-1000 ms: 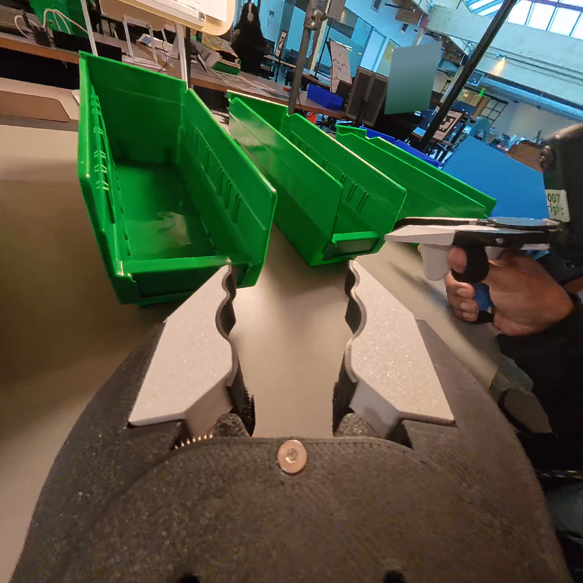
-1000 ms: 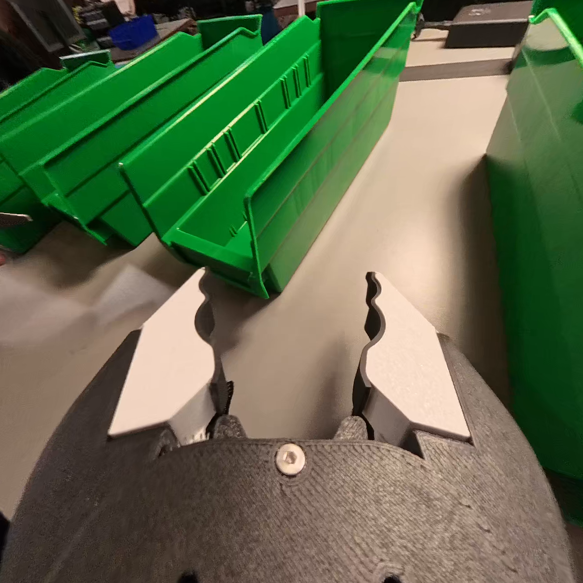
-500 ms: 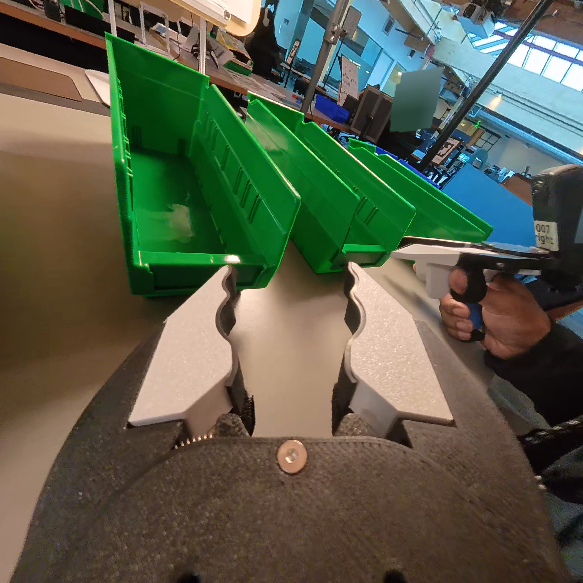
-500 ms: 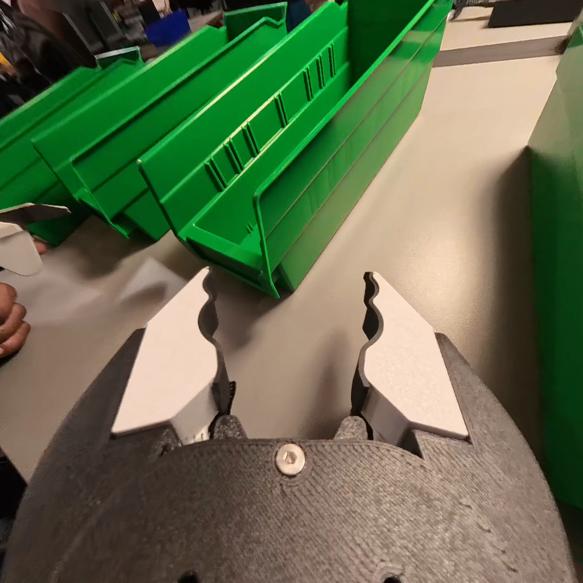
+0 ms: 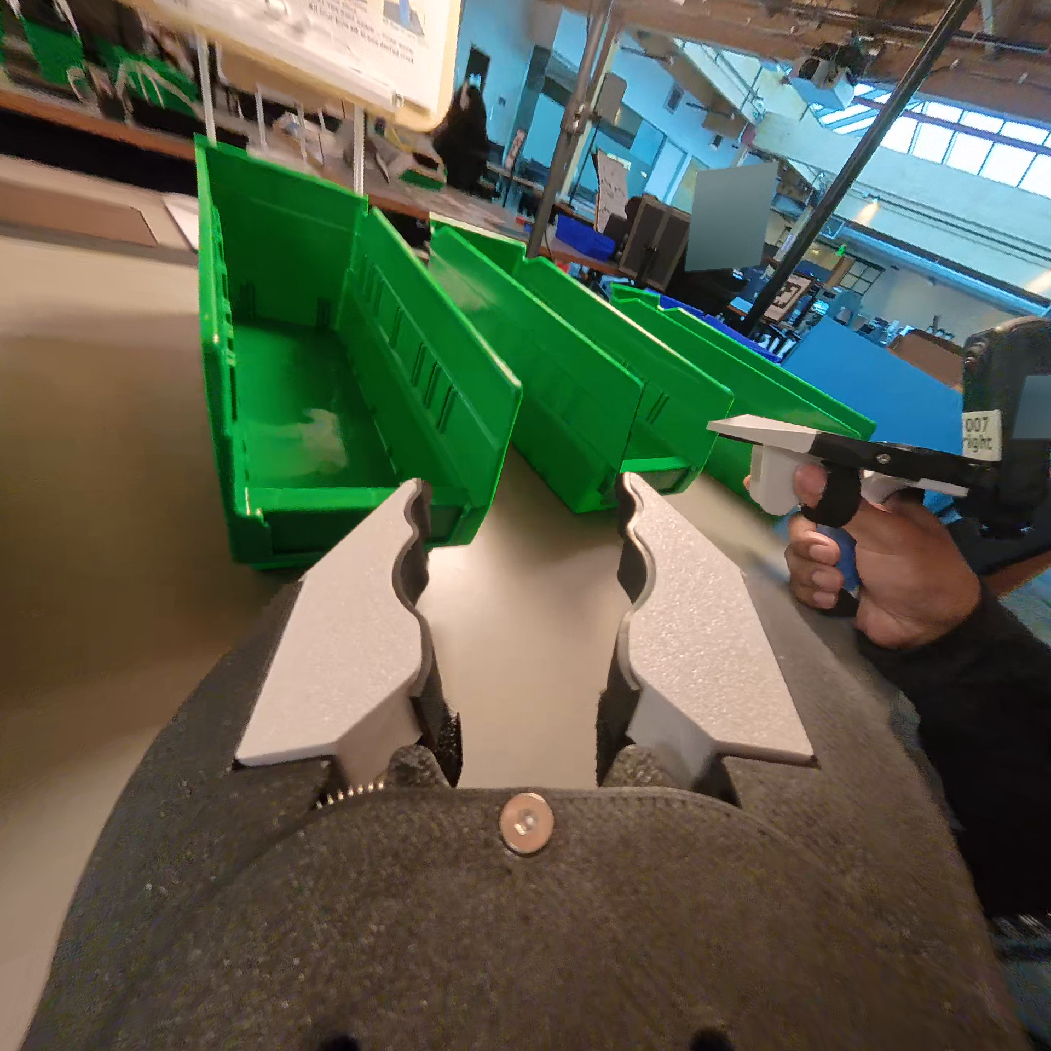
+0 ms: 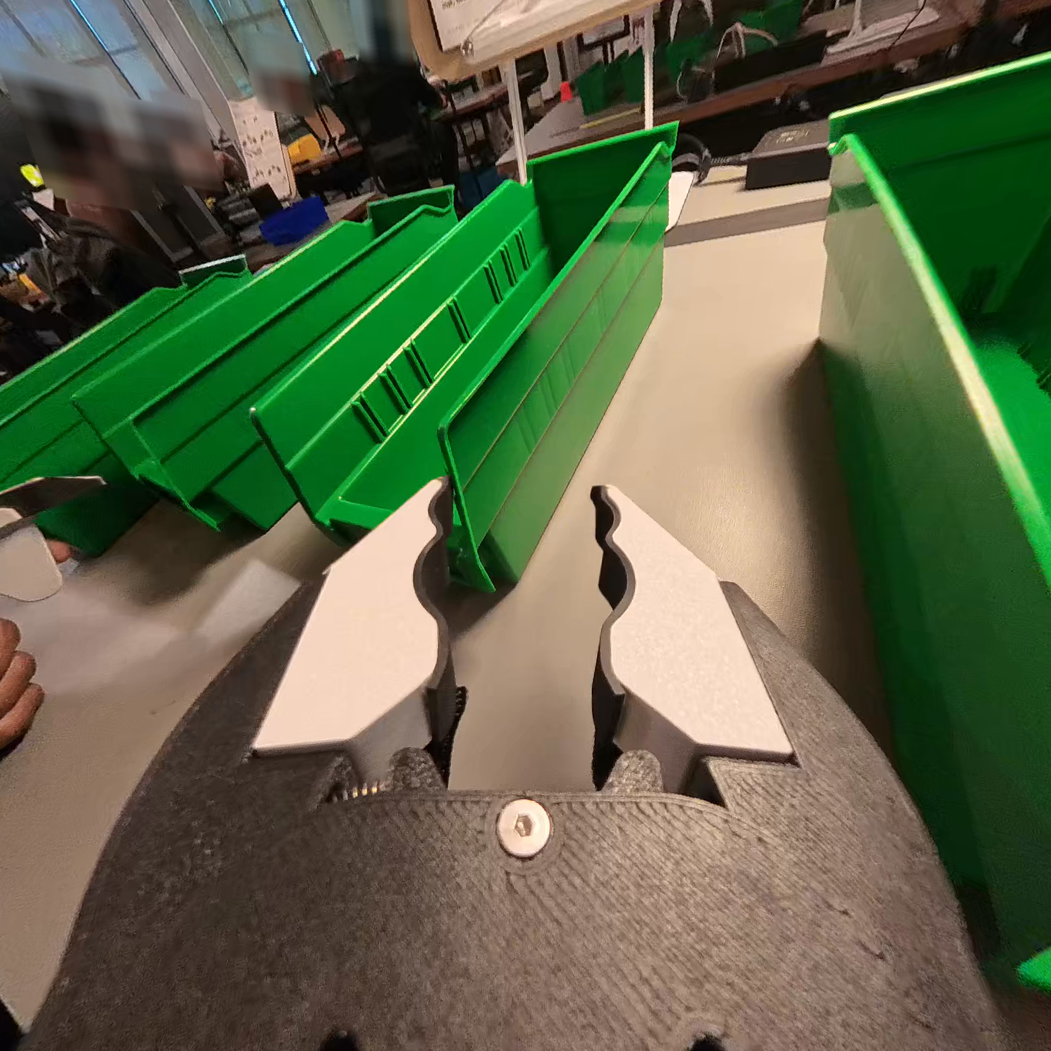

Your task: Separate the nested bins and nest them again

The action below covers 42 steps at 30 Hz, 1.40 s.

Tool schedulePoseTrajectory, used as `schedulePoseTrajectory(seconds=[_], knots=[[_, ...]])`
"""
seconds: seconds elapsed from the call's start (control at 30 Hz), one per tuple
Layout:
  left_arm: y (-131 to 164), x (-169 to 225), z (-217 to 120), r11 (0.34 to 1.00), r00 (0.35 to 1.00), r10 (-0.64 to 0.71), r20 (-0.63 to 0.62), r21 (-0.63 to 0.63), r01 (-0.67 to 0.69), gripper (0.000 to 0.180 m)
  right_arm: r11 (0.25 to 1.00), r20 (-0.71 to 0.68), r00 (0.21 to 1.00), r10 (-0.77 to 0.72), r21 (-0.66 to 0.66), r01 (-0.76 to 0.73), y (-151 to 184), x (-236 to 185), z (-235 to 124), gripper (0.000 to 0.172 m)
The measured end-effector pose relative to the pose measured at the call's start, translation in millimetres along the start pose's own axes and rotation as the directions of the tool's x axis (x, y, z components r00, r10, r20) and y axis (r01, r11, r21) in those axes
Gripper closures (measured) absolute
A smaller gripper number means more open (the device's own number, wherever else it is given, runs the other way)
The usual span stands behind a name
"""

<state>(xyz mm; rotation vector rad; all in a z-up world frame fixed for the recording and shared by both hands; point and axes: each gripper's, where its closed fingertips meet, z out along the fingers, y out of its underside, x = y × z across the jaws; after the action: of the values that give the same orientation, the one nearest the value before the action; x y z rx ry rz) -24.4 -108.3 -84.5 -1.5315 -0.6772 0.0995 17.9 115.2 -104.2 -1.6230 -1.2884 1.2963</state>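
Left wrist view: compared with a second ago, the left gripper (image 5: 520, 500) has come nearer the long green plastic bins; its grey fingers (image 5: 364, 597) are spread about as before, with only bare grey desk (image 5: 85, 455) between them. The nearest open-topped green bin (image 5: 296, 387) stands on the desk just beyond the left fingertip, its front lip partly covered by that tip. A second green bin (image 5: 569, 369) lies beside it to the right, with further green bins (image 5: 768, 387) angled behind. The right gripper (image 5: 739, 426), held in a hand (image 5: 887, 574), has moved closer to the bins' front ends.

Right wrist view: the right gripper's (image 6: 520, 512) fingers (image 6: 375, 614) stand clearly narrower than a second ago, still apart and pinching nothing. The front corner of the second green bin's (image 6: 512, 398) side wall sits just inside the left fingertip; the right fingertip is clear of it. The bins are glossy, ribbed inside, with tall back walls. Another green bin (image 6: 938, 512) stands at the right edge.
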Motion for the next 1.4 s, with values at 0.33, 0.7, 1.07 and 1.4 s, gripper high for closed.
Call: schedulePoseTrajectory(seconds=[0.33,0.7,1.07,1.4], knots=[[2.3,-12.4,44.9,0.987,0.974,0.141,0.176,-0.102,-0.124,0.137,1.0,0.065,0.998,-0.022,0.011,0.022,-1.0,-10.5,-1.6,0.12],[6.4,1.3,65.2,0.993,0.966,0.103,0.238,-0.081,-0.086,0.166,0.997,0.144,0.989,0.028,0.074,-0.039,-10.0,-13.4,-10.0,0.138],[1.8,35.9,47.0,0.992,0.981,0.106,0.16,0.053,-0.116,0.141,0.997,0.068,0.995,-0.074,-0.031,0.076,2.0,-13.1,8.4,0.152],[-9.2,21.2,-22.9,0.976,0.967,0.119,0.227,0.151,-0.156,0.131,0.993,-0.002,0.995,-0.103,0.051,0.103,-2.2,-3.5,-27.4,0.151]])
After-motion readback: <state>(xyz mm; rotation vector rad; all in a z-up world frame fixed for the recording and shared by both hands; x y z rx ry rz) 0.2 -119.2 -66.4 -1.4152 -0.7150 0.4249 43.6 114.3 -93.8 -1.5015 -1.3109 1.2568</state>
